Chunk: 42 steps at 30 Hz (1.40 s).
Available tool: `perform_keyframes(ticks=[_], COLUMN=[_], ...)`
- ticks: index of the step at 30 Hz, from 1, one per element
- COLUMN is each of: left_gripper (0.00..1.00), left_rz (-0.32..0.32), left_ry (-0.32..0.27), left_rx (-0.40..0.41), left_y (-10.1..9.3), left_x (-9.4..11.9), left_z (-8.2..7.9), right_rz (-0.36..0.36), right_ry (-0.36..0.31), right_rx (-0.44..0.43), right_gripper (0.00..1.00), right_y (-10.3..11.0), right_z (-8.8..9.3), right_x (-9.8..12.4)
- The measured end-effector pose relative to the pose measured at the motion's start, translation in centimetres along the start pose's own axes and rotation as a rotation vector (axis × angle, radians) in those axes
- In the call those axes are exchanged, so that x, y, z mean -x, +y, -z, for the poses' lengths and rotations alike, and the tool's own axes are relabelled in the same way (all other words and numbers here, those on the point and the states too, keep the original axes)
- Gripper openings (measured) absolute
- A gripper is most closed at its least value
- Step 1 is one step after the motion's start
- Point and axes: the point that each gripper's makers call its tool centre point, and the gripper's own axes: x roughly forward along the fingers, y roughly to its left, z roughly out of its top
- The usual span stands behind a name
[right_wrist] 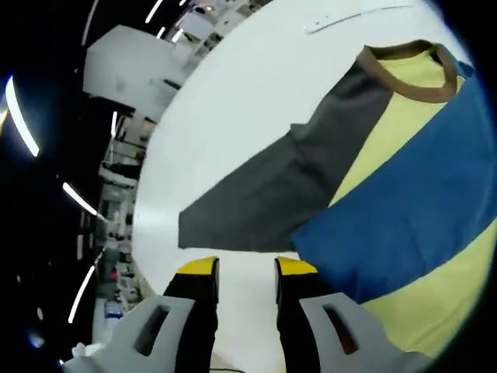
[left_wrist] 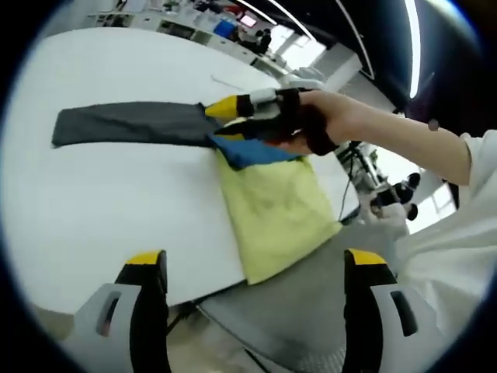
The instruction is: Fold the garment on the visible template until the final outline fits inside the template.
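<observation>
White desk [left_wrist: 101, 210] in lab-like room. Garment [right_wrist: 404, 202] laid flat on desk, grey sleeve [right_wrist: 272, 194] extended. Right hand-held gripper [right_wrist: 245, 272] spread beside cuff; left hand-held gripper [left_wrist: 252, 268] spread, hovering. Sleeve best pinched near cuff, folded inward smoothly.

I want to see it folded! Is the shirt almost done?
Not yet. The shirt lies spread on the white table, its grey sleeve stretched out flat. The right gripper hovers near the sleeve's end, holding nothing. All the folding seems left to do.
</observation>
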Motion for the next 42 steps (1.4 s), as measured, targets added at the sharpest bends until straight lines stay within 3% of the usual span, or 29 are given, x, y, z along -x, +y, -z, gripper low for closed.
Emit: perform_keyframes(ticks=[7, 11, 30, 36, 42], left_gripper=[0.89, 0.89, 0.88, 0.88, 0.88], left_rz=[-0.004, -0.006, -0.009, -0.005, -0.009], left_ry=[0.013, 0.016, 0.002, 0.006, 0.015], left_rx=[-0.026, -0.038, -0.049, -0.063, -0.076], left_y=[-1.3, -2.0, -4.8, -5.7, -6.1], left_x=[0.2, 0.2, 1.3, 1.2, 1.2], left_z=[-0.1, -0.1, 0.9, 1.0, 0.9], right_rz=[-0.015, -0.055, -0.135, -0.148, -0.168], right_ry=[-0.038, -0.039, -0.113, -0.132, -0.168], right_rx=[0.026, 0.097, 0.140, 0.200, 0.204], right_gripper=[0.30, 0.37, 0.49, 0.54, 0.58], right_y=[-1.3, -1.1, -1.0, -1.0, -1.3], right_z=[-0.2, 0.3, 1.2, 1.4, 1.4], right_x=[3.0, 4.4, 9.5, 11.7, 14.2])
